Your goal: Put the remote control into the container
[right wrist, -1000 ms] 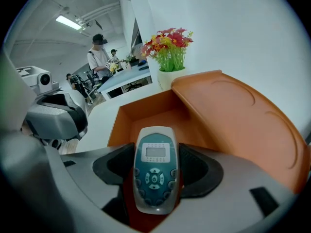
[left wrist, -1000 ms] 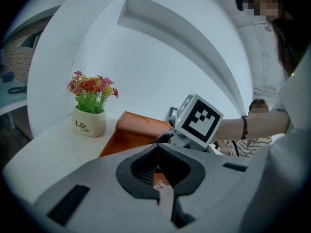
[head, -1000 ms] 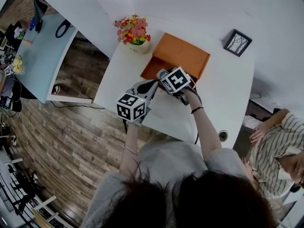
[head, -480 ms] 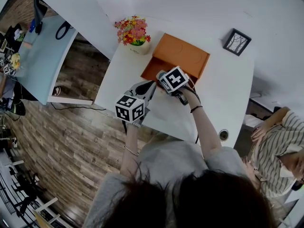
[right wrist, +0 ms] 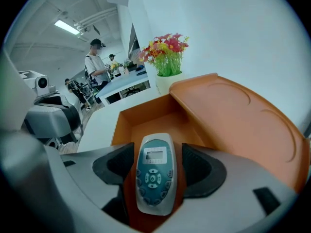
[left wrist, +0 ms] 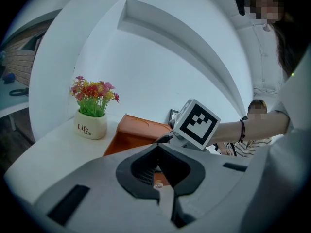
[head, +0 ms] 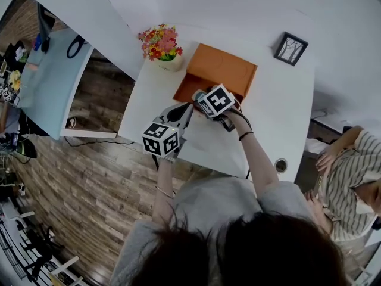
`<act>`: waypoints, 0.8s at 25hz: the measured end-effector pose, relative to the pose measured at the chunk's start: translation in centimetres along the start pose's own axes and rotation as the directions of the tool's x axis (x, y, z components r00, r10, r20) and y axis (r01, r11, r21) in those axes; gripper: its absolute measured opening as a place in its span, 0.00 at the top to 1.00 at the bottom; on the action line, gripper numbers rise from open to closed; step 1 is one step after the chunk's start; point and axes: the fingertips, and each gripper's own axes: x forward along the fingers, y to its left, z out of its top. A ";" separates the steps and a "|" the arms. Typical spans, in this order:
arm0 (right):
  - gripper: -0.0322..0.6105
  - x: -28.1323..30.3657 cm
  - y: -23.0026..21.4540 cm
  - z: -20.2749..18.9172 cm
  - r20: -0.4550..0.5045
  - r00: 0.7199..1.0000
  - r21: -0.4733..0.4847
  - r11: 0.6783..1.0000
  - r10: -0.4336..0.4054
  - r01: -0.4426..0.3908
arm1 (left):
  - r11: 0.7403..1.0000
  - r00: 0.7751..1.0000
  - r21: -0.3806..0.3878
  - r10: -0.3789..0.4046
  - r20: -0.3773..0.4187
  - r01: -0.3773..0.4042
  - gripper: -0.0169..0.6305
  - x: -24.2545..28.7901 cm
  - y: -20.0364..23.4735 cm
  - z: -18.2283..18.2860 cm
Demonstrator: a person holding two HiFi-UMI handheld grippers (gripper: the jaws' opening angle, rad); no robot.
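Note:
A grey-and-teal remote control [right wrist: 154, 171] sits lengthwise between the jaws of my right gripper [right wrist: 155, 165], which is shut on it. It hangs over the open well of the orange container [right wrist: 146, 118], whose lid [right wrist: 233, 115] leans back to the right. From the head view, the right gripper [head: 200, 98] is at the container's [head: 221, 70] near edge. Just left of it and nearer the table's front, my left gripper [head: 180, 109] is shut with nothing in it. The left gripper [left wrist: 158, 173] points toward the container [left wrist: 131, 136].
A white pot of flowers [head: 159, 47] stands left of the container on the white table [head: 280, 112]. A small framed picture [head: 290, 47] lies at the back right. A cable hole [head: 281, 164] is near the front right edge. A seated person [head: 351, 171] is to the right.
The right gripper with the remote has edged a little toward the container. The left gripper has hardly moved. The head view has shifted slightly.

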 end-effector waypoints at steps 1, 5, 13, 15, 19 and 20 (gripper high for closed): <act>0.50 -0.3 0.0 0.1 0.019 1.000 -0.004 1.000 -0.004 0.004 | 1.000 1.000 0.005 -0.001 0.002 0.001 0.97 0.0 -0.2 0.1; 0.50 -2.1 0.0 1.1 0.144 0.990 0.045 0.999 0.009 -0.016 | 1.000 1.000 0.023 -0.010 0.013 0.010 0.97 0.2 -0.8 0.7; 0.64 -5.7 -0.3 1.9 0.307 0.952 0.099 0.995 -0.002 -0.029 | 0.999 0.999 0.044 -0.029 0.037 0.028 0.97 0.6 -2.1 1.4; 0.69 -6.6 -0.2 1.8 0.339 0.941 0.113 0.993 -0.005 -0.035 | 0.998 0.999 0.051 -0.034 0.043 0.032 0.97 0.5 -2.4 1.5; 0.80 -9.2 0.2 2.2 0.420 0.907 0.123 0.992 -0.021 -0.034 | 0.997 0.996 0.067 -0.050 0.070 0.046 0.97 0.1 -3.3 2.3; 0.83 -10.1 0.4 2.3 0.445 0.895 0.122 0.992 -0.027 -0.031 | 0.996 0.995 0.075 -0.057 0.078 0.051 0.97 -0.1 -3.6 2.6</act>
